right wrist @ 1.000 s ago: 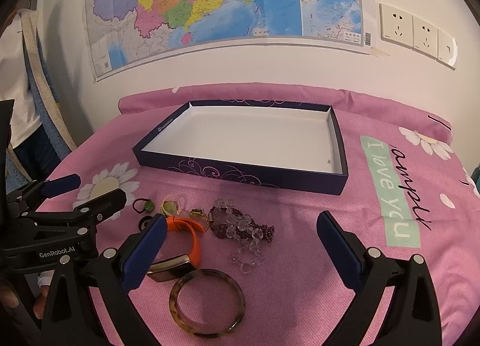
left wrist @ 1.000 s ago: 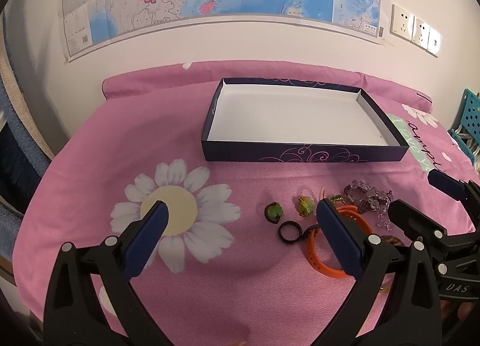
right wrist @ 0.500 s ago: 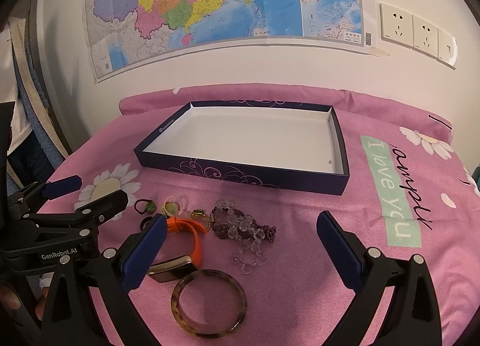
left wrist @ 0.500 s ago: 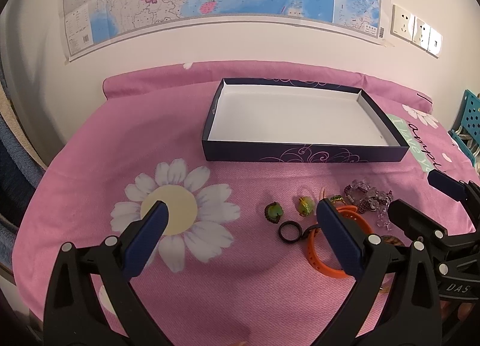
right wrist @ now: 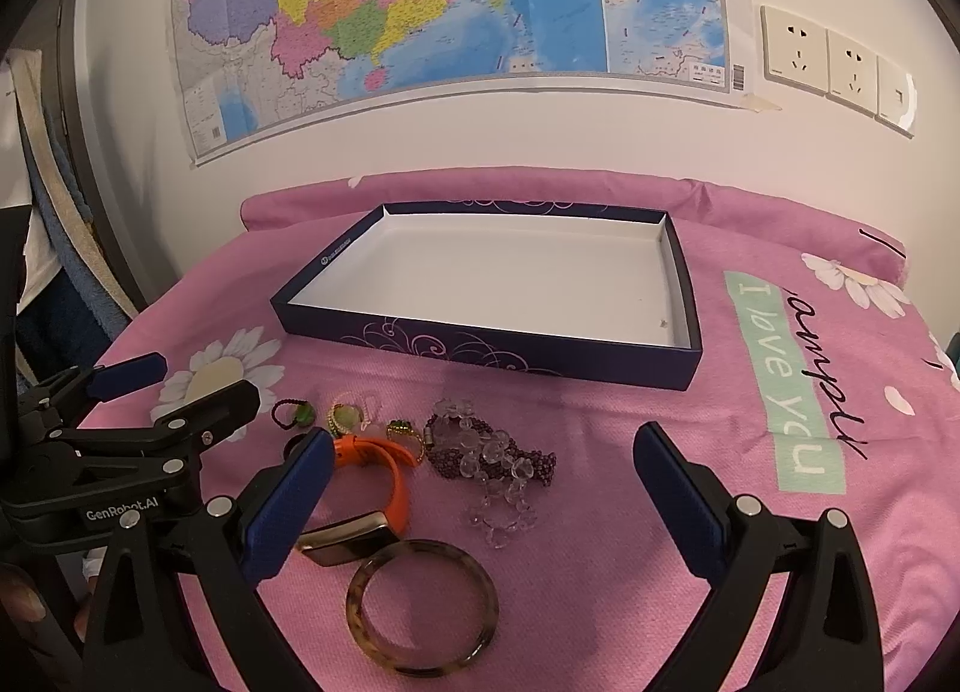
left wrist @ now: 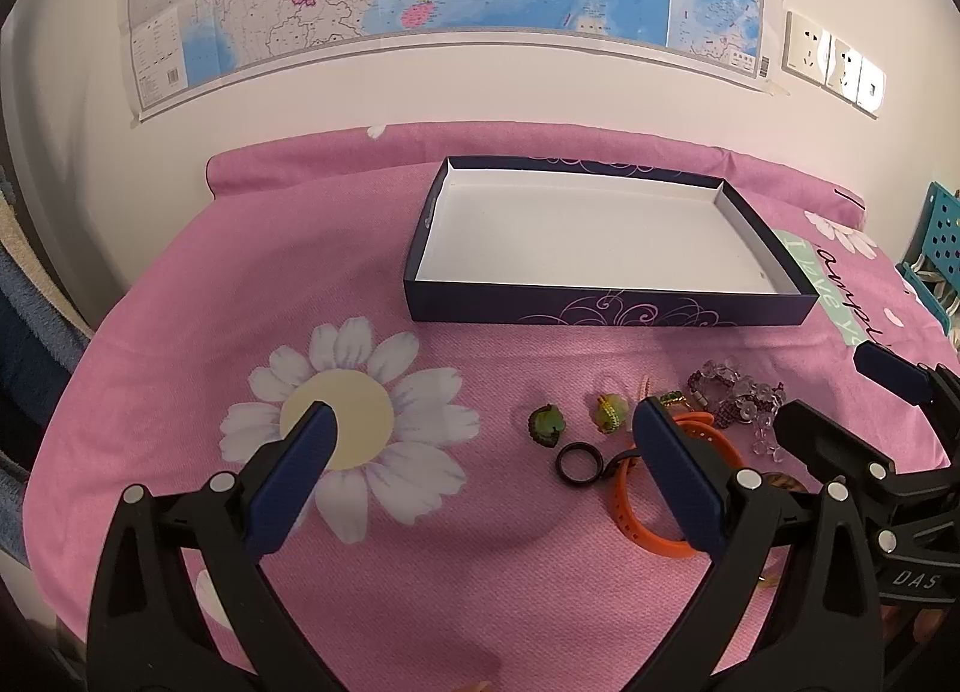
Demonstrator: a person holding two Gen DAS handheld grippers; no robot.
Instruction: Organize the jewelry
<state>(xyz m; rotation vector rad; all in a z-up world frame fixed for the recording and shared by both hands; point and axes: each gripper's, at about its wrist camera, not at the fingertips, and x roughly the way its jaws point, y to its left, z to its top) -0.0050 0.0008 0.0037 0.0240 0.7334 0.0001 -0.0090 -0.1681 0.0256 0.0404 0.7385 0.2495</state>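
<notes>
Both grippers, left (left wrist: 480, 440) and right (right wrist: 483, 467), spread wide, empty, low over jewelry (right wrist: 480, 452) on pink cloth (right wrist: 600, 512); box (right wrist: 480, 341) beyond

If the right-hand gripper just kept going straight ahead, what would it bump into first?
Probably the beaded bracelet lying on the pink cloth, roughly centred between the right gripper's open jaws. The dark box sits beyond it. Depth is hard to judge here.

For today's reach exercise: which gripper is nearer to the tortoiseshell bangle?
Right. The right gripper sits just behind the tortoiseshell bangle, which lies between its open fingers. The left gripper is off to the bangle's left, beyond the orange band.
</notes>
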